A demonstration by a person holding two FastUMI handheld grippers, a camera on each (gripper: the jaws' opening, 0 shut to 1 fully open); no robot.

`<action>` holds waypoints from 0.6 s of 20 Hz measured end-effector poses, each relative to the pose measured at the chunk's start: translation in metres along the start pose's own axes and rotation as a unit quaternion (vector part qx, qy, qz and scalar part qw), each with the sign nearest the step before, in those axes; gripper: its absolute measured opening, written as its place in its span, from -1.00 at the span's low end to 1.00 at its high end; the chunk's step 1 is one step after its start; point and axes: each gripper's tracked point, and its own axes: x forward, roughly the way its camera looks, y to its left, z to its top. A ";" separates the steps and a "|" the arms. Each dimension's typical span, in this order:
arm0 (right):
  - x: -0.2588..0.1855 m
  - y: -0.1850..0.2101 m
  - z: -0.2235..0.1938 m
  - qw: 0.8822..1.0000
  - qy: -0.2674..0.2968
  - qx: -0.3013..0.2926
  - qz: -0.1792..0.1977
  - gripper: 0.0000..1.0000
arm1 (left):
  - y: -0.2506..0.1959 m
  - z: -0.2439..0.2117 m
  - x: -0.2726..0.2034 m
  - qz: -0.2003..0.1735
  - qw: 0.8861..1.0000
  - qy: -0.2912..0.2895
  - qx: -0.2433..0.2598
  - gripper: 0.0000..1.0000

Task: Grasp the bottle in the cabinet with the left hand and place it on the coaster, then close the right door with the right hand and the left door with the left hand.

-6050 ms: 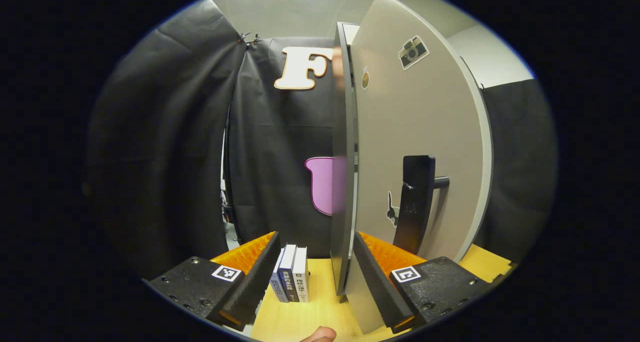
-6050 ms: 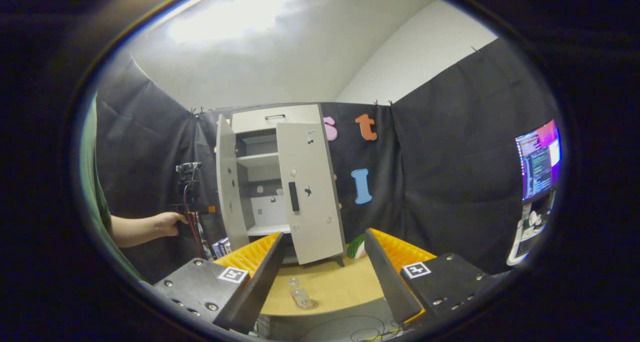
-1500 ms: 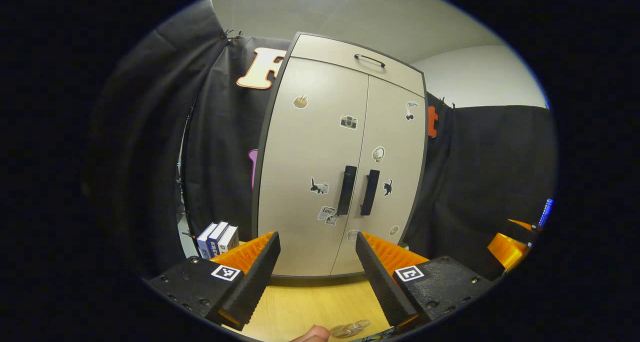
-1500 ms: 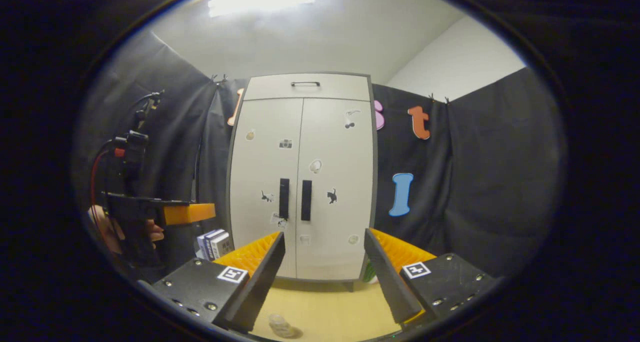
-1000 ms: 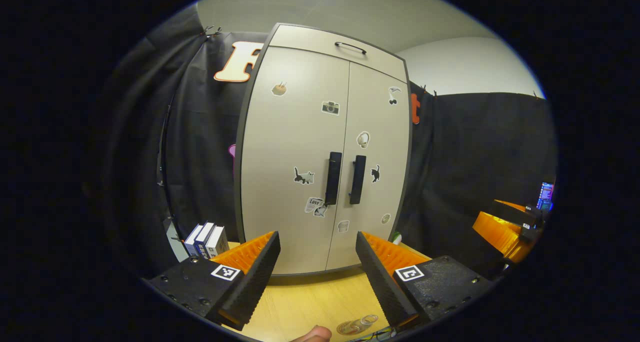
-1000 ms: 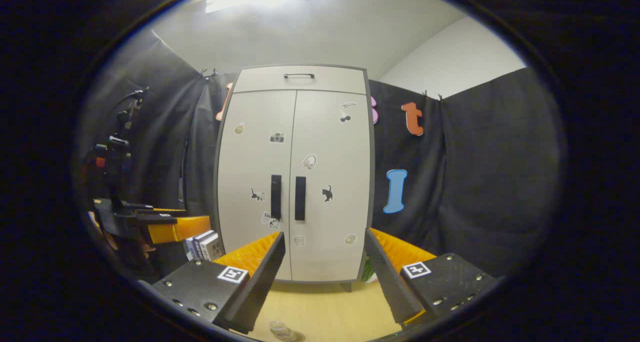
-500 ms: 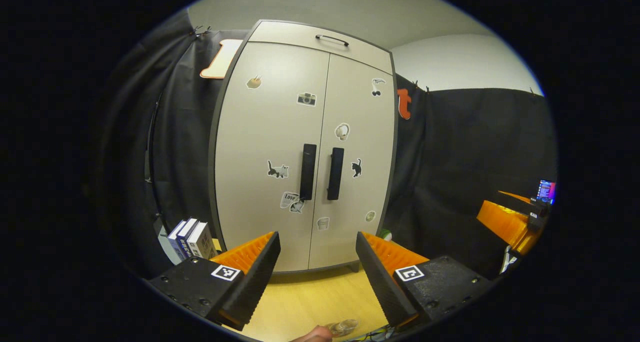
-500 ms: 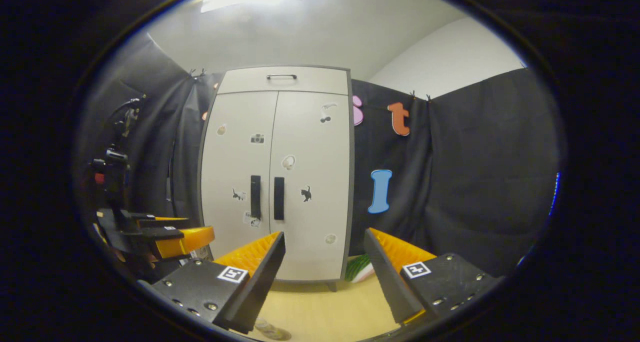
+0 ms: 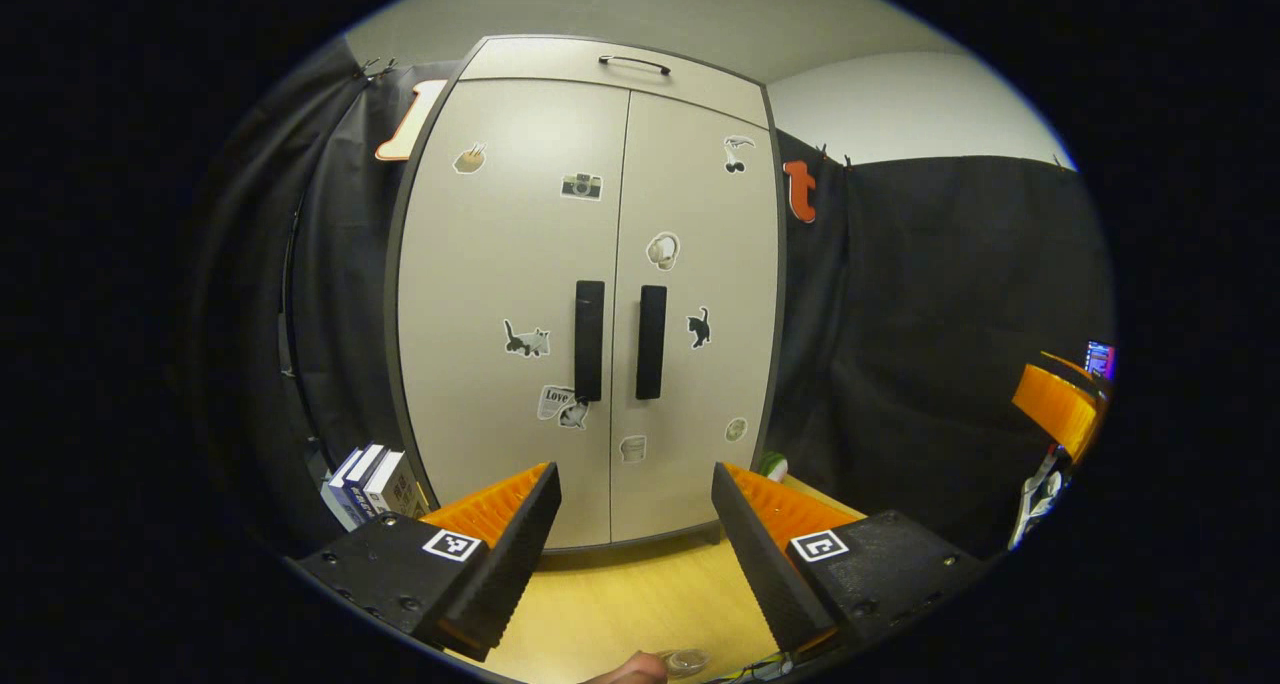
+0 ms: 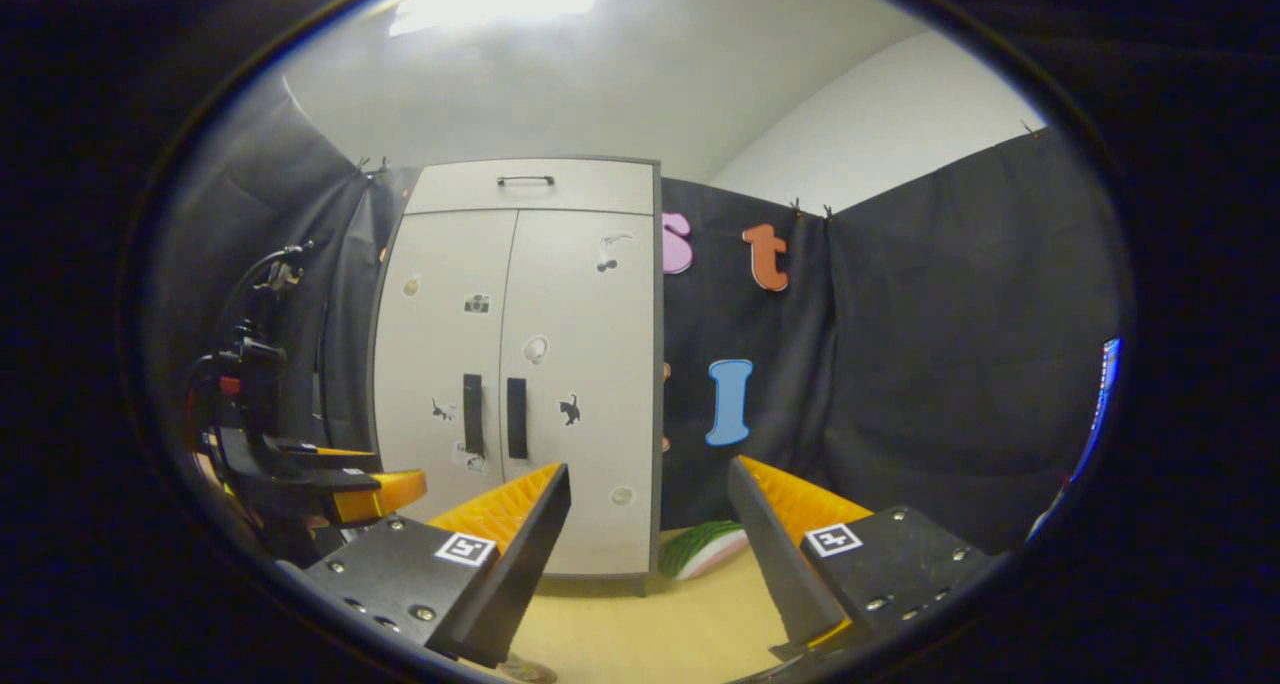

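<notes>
1. The bottle (image 9: 686,661) stands at the near edge of the worktop (image 9: 640,604), in front of the cabinet (image 9: 590,294). Only its top shows, so whether a coaster sits under it cannot be told.
2. It looks small and clear – probably light, stiff and rather slippery, best taken around the body below the cap.
3. Both doors, the left door (image 9: 510,304) and the right door (image 9: 695,294), lie flush with their handles side by side.
4. The left gripper (image 9: 632,549) is wide apart and empty, held level and facing the doors from a little way back.
5. The right gripper (image 10: 648,554) is also wide and empty – angled toward the cabinet's right side, near a green striped thing (image 10: 700,549).
</notes>
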 end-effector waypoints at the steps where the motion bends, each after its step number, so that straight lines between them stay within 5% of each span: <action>1: 0.000 0.000 -0.002 1.000 0.002 -0.003 0.002 0.93 | -0.003 0.000 0.001 -0.001 1.000 0.001 0.001 0.93; 12: 0.009 -0.017 0.005 1.000 -0.007 -0.008 0.027 0.93 | -0.033 0.005 0.006 0.004 1.000 -0.007 0.016 0.93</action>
